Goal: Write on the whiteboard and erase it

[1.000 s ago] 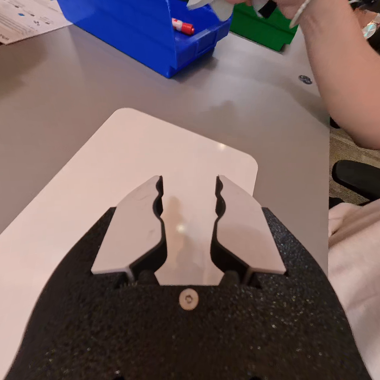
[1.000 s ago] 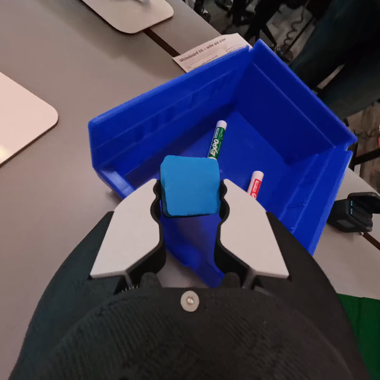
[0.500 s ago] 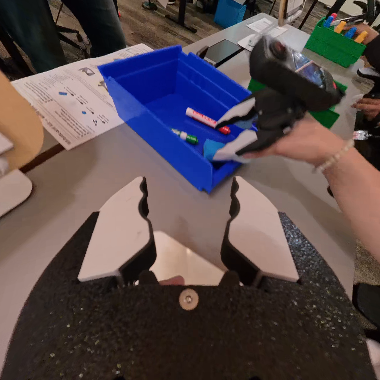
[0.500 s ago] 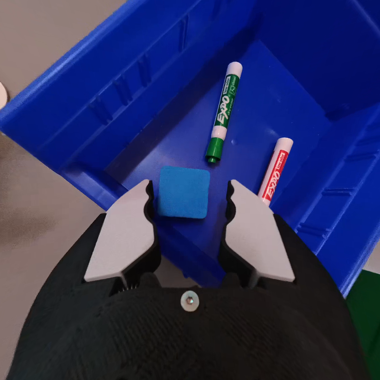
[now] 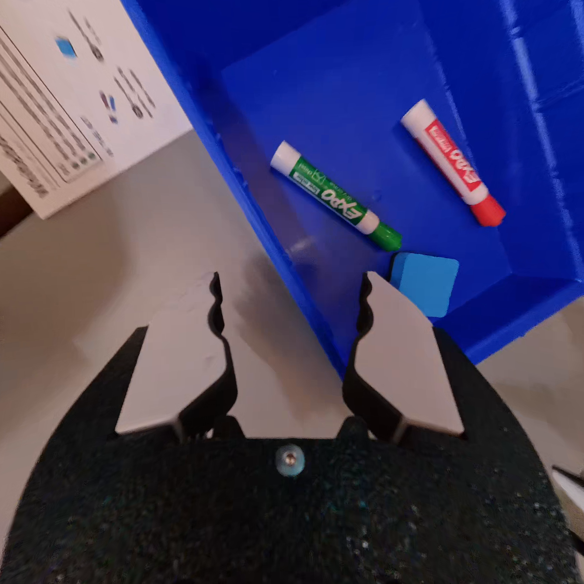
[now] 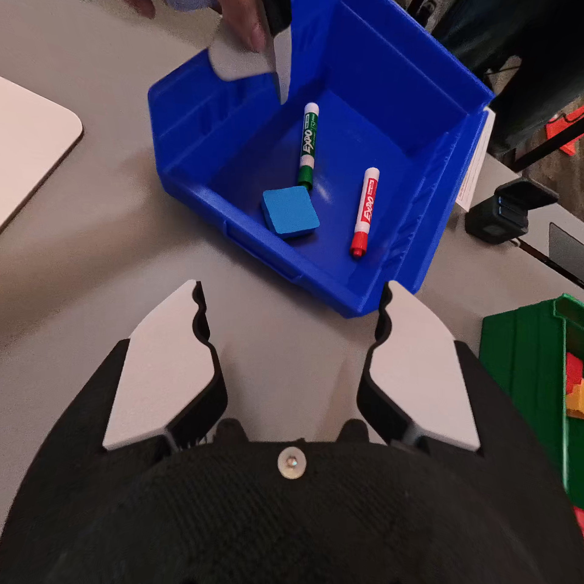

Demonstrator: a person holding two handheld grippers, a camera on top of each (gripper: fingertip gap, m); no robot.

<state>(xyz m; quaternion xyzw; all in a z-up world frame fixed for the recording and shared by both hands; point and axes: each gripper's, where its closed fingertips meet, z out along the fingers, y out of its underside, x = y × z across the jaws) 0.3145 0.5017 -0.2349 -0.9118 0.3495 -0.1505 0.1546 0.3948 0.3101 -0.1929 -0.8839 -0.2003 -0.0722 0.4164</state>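
Blue bin (image 6: 395, 104) ahead of the wide-spread, empty right gripper (image 6: 290, 294) holds the blue eraser (image 6: 289, 211), green marker (image 6: 308, 145) and red marker (image 6: 365, 211); left gripper (image 5: 290, 281), also gaping empty, straddles its wall; whiteboard (image 6: 28, 139) far left.

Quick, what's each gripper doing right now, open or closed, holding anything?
Left gripper: open, holding nothing, at the blue bin's side wall.
Right gripper: open, holding nothing; the blue eraser lies in the bin.

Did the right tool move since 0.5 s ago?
Yes. The right tool has backed out of the blue bin, leaving the eraser inside.
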